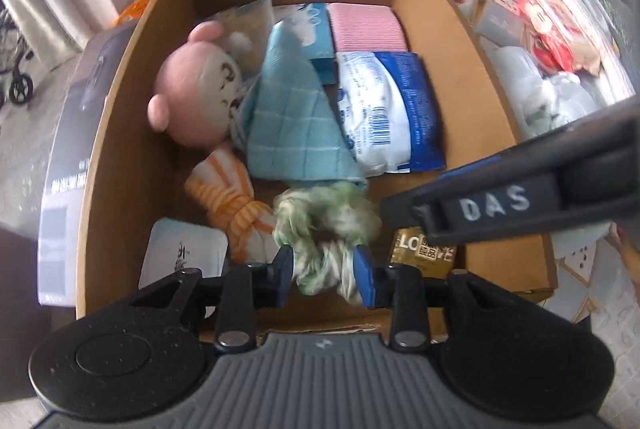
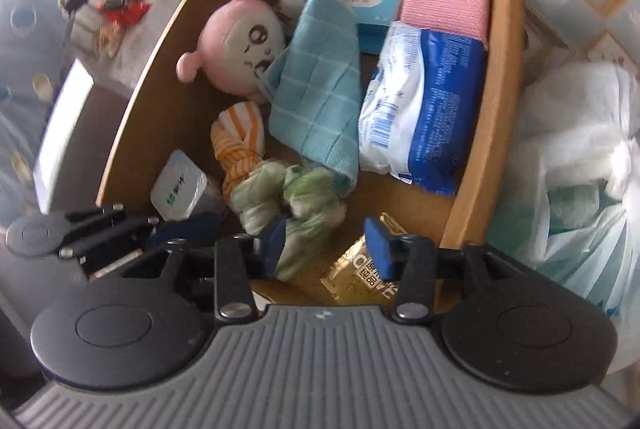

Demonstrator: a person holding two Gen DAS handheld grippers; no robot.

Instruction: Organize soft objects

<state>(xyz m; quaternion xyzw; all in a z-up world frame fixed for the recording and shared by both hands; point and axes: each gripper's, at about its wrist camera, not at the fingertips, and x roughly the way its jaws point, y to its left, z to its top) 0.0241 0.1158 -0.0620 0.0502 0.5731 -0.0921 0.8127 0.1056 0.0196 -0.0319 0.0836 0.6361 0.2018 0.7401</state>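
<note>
Left wrist view: the left gripper (image 1: pixel 325 275) sits partly open around the green-and-white rope toy (image 1: pixel 326 219), pads just beside it, not pinching, at the near end of the cardboard box (image 1: pixel 120 133). Right wrist view: the right gripper (image 2: pixel 326 243) is partly open and holding nothing, toy (image 2: pixel 290 197) by its left pad. Looks like the drop-off step, so next both need to lift clear.

Green-white rope toy (image 1: pixel 326 225), looped, in cardboard box (image 1: pixel 120 133)

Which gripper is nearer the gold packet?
Right. The right gripper hangs directly over the gold packet; the left gripper is beside it, around the green rope.
</note>
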